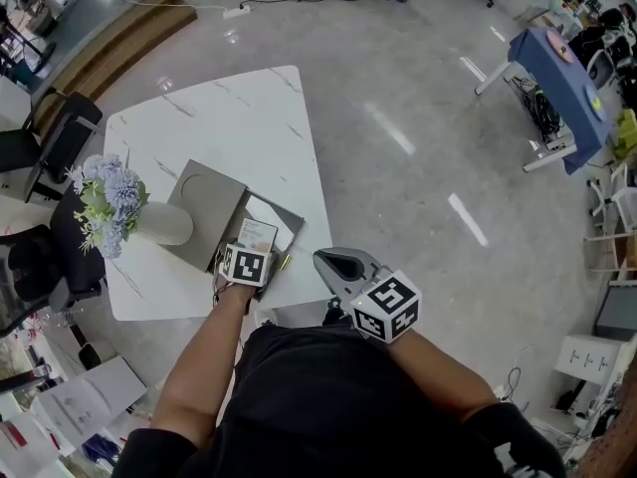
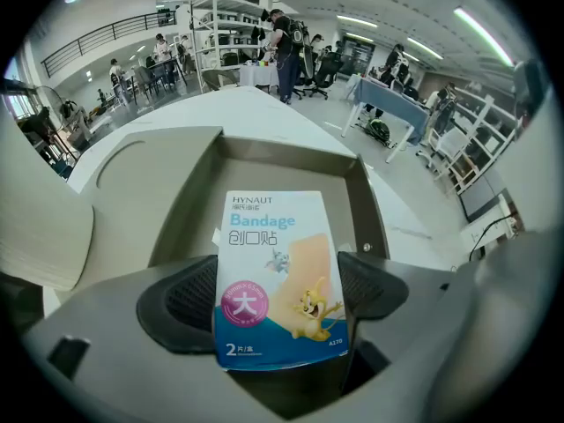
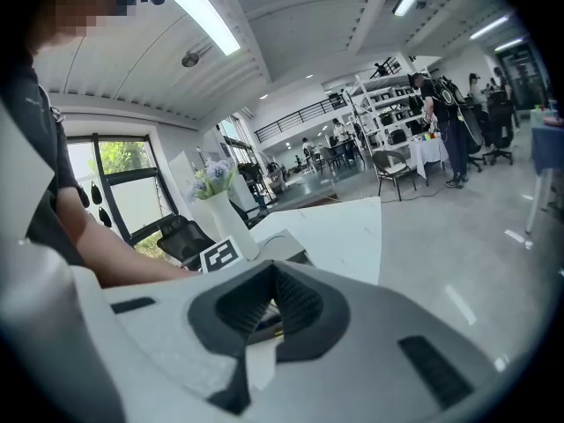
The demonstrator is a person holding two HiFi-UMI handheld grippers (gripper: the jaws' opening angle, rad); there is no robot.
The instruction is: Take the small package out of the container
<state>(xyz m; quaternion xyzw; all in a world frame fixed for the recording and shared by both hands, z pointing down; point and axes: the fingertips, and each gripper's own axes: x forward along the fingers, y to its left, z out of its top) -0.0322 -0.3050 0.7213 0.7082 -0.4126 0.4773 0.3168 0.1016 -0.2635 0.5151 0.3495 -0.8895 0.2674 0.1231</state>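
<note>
Left gripper view: left gripper (image 2: 280, 298) has its jaws spread wide, and the package (image 2: 275, 263) sits between them. Black ribbed pads (image 2: 181, 302) seem to meet both long edges of the package, though the card hides the exact contact line. It is a flat white and blue bandage packet, printed face up, with its far end sloping away over the container (image 2: 282, 161). That is a grey, open tray with low walls. Its lid (image 2: 141, 174), with a round recess, lies flat on the tray's left and joins it.

Head view: the container rests near the front edge of a white marble-look table (image 1: 229, 118). The package is over the tray's near part, just ahead of the left gripper's marker cube. A white vase (image 1: 164, 224) of pale blue flowers (image 1: 107, 202) stands at the lid's left edge and touches or overlaps it. Black chairs (image 1: 60, 137) are off the table's left side.

Right gripper (image 1: 333, 263) hangs off the table's near corner, close to the person's body and well clear of the container.

Right gripper view: its jaws are drawn together with nothing gripped, leaving only a small hollow between the pads. The vase, the left marker cube and the person's bare left forearm show beyond.
</note>
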